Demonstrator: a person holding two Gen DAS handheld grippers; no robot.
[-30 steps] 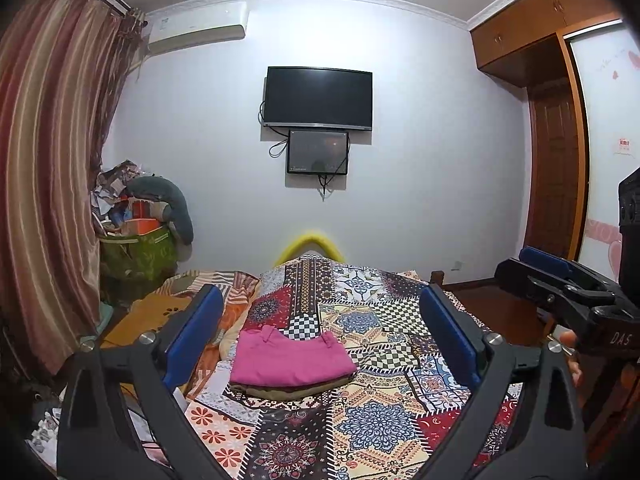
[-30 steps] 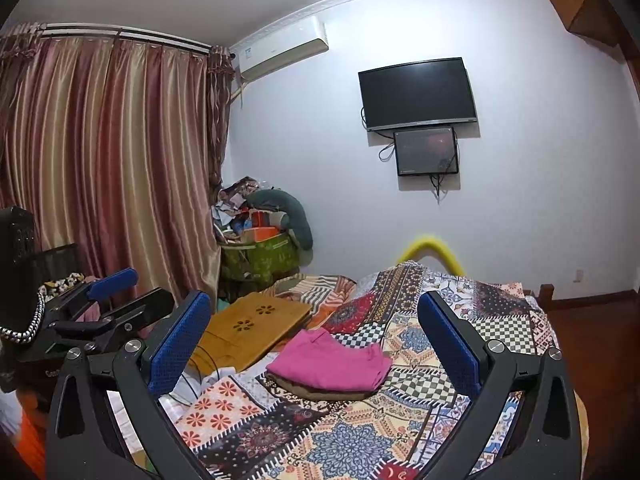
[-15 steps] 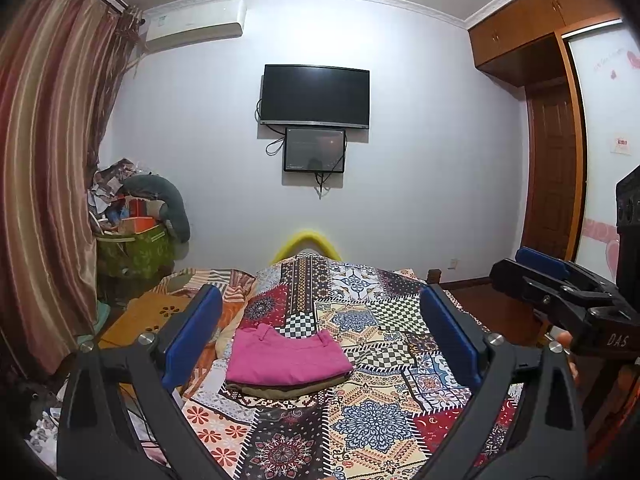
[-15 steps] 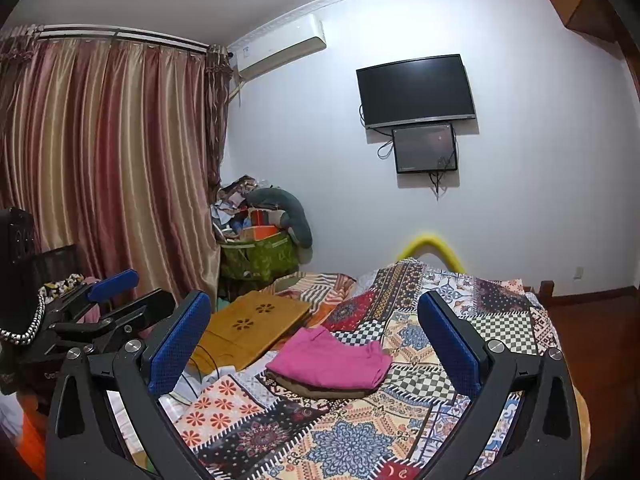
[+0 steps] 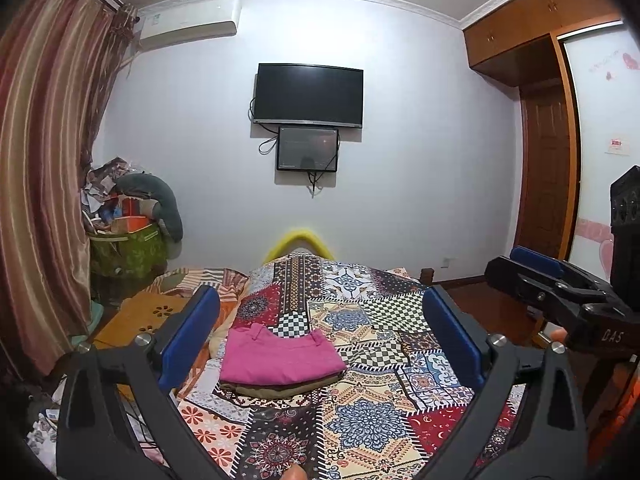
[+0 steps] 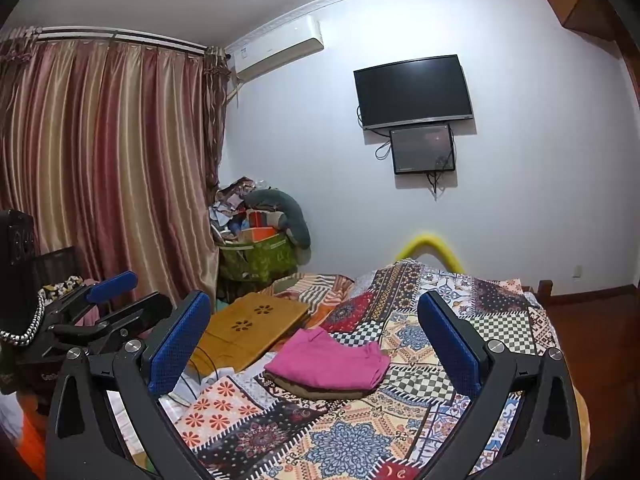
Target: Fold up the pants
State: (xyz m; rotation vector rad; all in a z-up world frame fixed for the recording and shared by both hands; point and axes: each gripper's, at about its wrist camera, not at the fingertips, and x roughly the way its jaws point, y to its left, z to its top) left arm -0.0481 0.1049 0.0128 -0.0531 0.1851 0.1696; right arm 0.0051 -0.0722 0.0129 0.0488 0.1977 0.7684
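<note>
pink pants (image 5: 278,354) (image 6: 328,362): folded into a compact rectangle, lying flat. position: on top of a folded olive-brown garment (image 5: 280,388) (image 6: 316,388), edges roughly aligned, stack resting on the patterned bedspread (image 5: 372,412) (image 6: 340,444).

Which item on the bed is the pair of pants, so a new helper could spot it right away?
Start at the bed's patchwork quilt, below the wall television. On its left half lies a folded stack beside a wooden lap desk. The pink pants are the top layer, plain bright pink over an olive-brown garment.
</note>
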